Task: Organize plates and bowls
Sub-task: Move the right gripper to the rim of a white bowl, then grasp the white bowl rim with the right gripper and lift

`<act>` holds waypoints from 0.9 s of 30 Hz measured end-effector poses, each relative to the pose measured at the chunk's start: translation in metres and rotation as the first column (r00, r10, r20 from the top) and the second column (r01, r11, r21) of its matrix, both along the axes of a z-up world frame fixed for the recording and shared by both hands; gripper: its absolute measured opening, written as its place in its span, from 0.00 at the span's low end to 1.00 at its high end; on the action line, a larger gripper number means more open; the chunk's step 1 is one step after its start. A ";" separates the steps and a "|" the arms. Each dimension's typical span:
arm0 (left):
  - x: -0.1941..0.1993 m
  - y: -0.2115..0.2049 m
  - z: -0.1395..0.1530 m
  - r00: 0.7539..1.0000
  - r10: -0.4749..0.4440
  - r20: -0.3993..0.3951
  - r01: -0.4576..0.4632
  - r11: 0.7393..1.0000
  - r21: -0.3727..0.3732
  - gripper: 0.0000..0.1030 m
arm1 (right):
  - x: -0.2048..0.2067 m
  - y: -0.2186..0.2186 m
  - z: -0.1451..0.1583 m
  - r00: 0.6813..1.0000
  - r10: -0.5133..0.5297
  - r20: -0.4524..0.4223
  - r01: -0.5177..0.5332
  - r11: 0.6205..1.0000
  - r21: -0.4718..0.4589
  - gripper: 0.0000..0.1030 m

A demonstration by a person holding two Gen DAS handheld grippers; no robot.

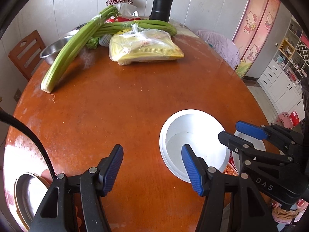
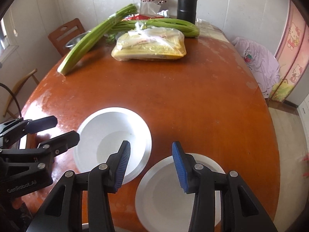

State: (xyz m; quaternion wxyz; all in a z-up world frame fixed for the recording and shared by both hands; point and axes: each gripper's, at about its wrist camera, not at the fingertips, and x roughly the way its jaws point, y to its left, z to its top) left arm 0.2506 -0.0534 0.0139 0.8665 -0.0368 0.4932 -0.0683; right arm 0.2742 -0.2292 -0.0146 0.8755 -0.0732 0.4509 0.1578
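A white bowl (image 1: pixel 193 133) sits on the round wooden table (image 1: pixel 125 106); in the right wrist view the bowl (image 2: pixel 108 133) appears to rest on a white plate. A second white plate (image 2: pixel 164 193) lies to its right near the table's front edge; it shows partly in the left wrist view (image 1: pixel 251 141). My left gripper (image 1: pixel 152 166) is open and empty just left of the bowl, its right finger over the bowl's rim. My right gripper (image 2: pixel 150 164) is open and empty above the gap between bowl and second plate. A steel plate (image 1: pixel 29 195) lies at the front left.
Celery stalks (image 1: pixel 69 52), a yellow bagged packet (image 1: pixel 144 48), a steel basin (image 1: pixel 52 50) and a black thermos (image 1: pixel 162 2) crowd the far side of the table. A wooden chair (image 1: pixel 23 52) stands far left. A chair with purple cloth (image 2: pixel 258 63) stands right.
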 end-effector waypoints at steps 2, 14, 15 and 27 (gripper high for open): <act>0.003 -0.001 -0.002 1.000 -0.003 -0.005 0.003 1.000 -0.004 0.60 | 0.004 0.002 -0.003 1.000 0.006 -0.005 -0.006 1.000 -0.005 0.44; 0.011 -0.005 -0.014 1.000 -0.014 -0.023 0.014 1.000 -0.010 0.60 | 0.011 0.020 -0.018 0.997 0.069 -0.033 -0.070 0.997 -0.020 0.30; 0.012 -0.004 -0.015 1.000 -0.012 -0.028 0.012 1.000 -0.016 0.59 | 0.011 0.020 -0.020 0.997 0.072 -0.039 -0.073 0.997 -0.016 0.30; 0.014 -0.010 -0.029 0.996 -0.043 -0.076 0.038 0.997 -0.066 0.28 | 0.007 0.024 -0.024 0.992 0.104 -0.072 -0.102 0.994 0.031 0.29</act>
